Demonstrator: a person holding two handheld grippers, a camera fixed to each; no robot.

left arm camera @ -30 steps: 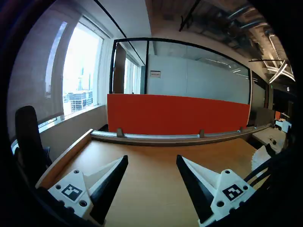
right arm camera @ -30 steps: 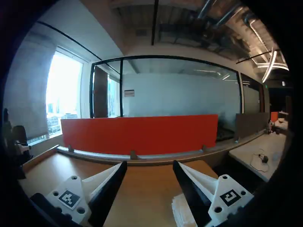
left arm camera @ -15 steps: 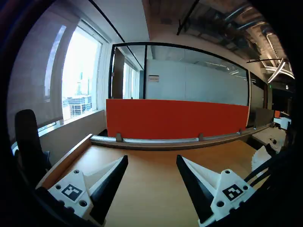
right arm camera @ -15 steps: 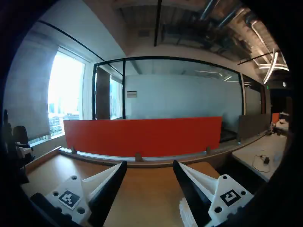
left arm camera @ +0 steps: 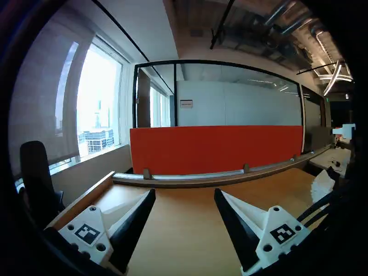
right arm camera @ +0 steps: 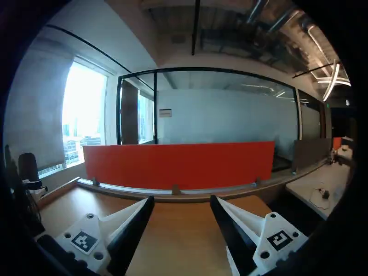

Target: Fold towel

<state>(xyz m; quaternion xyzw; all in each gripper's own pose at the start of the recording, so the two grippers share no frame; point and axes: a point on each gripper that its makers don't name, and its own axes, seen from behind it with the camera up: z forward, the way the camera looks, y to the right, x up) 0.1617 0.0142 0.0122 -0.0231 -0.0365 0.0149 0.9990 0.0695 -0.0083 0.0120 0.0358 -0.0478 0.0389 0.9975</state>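
The white towel [left arm camera: 321, 184] shows as a pale bunch at the far right of the wooden desk [left arm camera: 184, 230] in the left gripper view, partly behind dark bars at the frame's edge. My left gripper [left arm camera: 184, 193] hovers low over the bare desk top, well left of the towel, open with nothing between its fingers. In the right gripper view my right gripper [right arm camera: 181, 198] is also open and empty above the same desk [right arm camera: 179, 234], pointing at the orange divider [right arm camera: 179, 164].
An orange divider panel [left arm camera: 216, 148] runs along the desk's far edge on a metal rail. A black office chair [left arm camera: 36, 177] stands left by the window. A second, white desk [right arm camera: 317, 191] with a cable lies to the right.
Both views have tilted upward slightly, so the divider sits lower in frame. The white towel corner under the right gripper's right finger has slipped out of that view.
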